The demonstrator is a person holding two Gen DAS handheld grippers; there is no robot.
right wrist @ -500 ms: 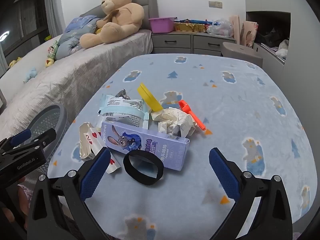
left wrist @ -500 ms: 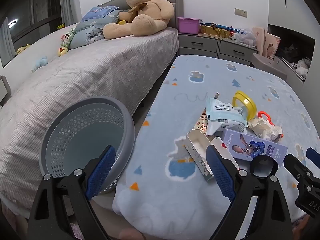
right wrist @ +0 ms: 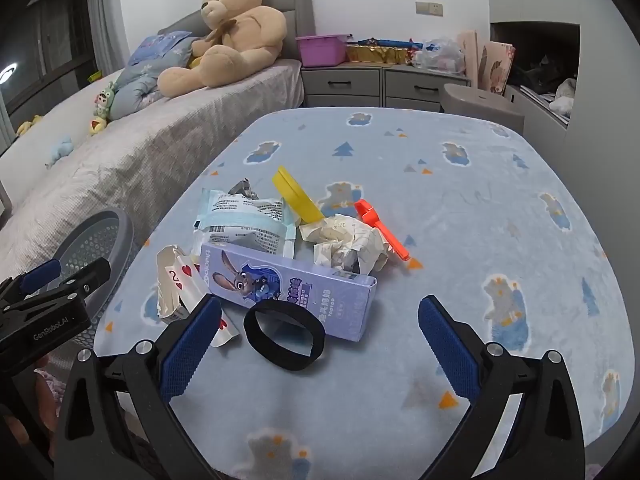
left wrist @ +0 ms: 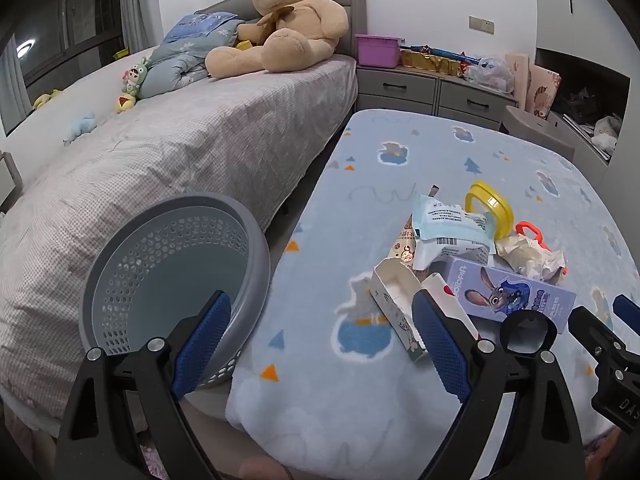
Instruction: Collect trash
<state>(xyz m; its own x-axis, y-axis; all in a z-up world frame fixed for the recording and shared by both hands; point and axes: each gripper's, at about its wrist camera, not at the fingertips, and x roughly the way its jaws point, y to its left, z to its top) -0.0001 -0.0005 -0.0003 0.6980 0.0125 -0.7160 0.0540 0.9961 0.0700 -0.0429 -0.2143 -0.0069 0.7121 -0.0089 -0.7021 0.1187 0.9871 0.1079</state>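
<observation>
I am working in a bedroom, over a low surface covered by a pale blue blanket [right wrist: 460, 208] printed with little bears, with a bed [left wrist: 180, 160] running alongside it and a big teddy bear [left wrist: 288, 28] sitting at the headboard. The trash is lying in a loose heap toward the near left part of the blanket: a purple rabbit carton [right wrist: 288, 286], a black elastic band [right wrist: 284, 338] just in front of it, a torn playing-card box [right wrist: 174, 284], a blue-white wrapper [right wrist: 244, 220], a crumpled paper [right wrist: 348, 244], a yellow lid [right wrist: 296, 196] and an orange plastic piece [right wrist: 380, 232]. The grey perforated basket [left wrist: 176, 264] is standing empty in the gap between bed and blanket edge, near the heap.

I am holding both claws tilted downward and spread wide, with nothing between the pads. My left gripper [left wrist: 316, 344] is hovering over the blanket's near edge, with one finger in front of the basket rim; my right gripper [right wrist: 316, 344] is hanging in front of the black band and carton, apart from both.

I judge I am at the very start: nothing collected yet. The next move calls for lowering the right claw onto the nearest piece, probably the band or carton, closing firmly, then carrying it leftward into the basket without dragging the blanket.
</observation>
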